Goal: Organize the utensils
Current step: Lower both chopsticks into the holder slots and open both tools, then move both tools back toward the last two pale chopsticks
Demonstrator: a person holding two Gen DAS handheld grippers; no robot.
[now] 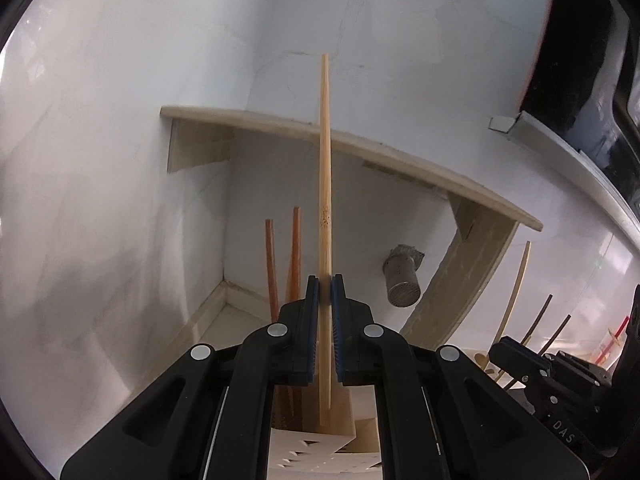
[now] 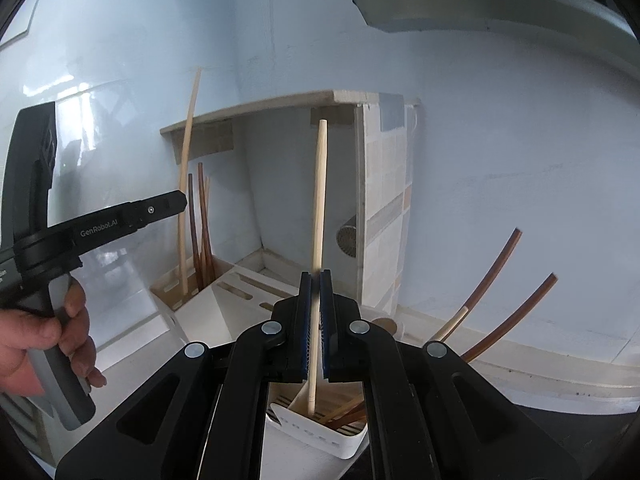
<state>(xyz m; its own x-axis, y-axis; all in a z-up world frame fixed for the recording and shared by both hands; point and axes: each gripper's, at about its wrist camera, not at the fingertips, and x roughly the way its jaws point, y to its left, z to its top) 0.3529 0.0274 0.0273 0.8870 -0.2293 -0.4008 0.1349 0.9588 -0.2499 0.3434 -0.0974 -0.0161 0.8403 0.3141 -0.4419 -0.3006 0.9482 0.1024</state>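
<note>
My left gripper (image 1: 325,292) is shut on a pale bamboo chopstick (image 1: 325,168) held upright, its lower end in the wooden utensil block (image 1: 340,412) beside two reddish-brown chopsticks (image 1: 284,264). In the right wrist view the left gripper (image 2: 176,202) holds that chopstick (image 2: 187,168) over the block (image 2: 192,296). My right gripper (image 2: 316,292) is shut on another pale chopstick (image 2: 319,208), upright, its lower end in a white slotted holder (image 2: 320,432) with brown utensils.
A wooden shelf (image 1: 360,144) juts from the white wall above the block. A metal perforated cylinder (image 1: 402,280) sticks out under it. Two dark brown chopsticks (image 2: 496,272) lean out of the white holder to the right. A person's hand (image 2: 36,344) holds the left gripper's handle.
</note>
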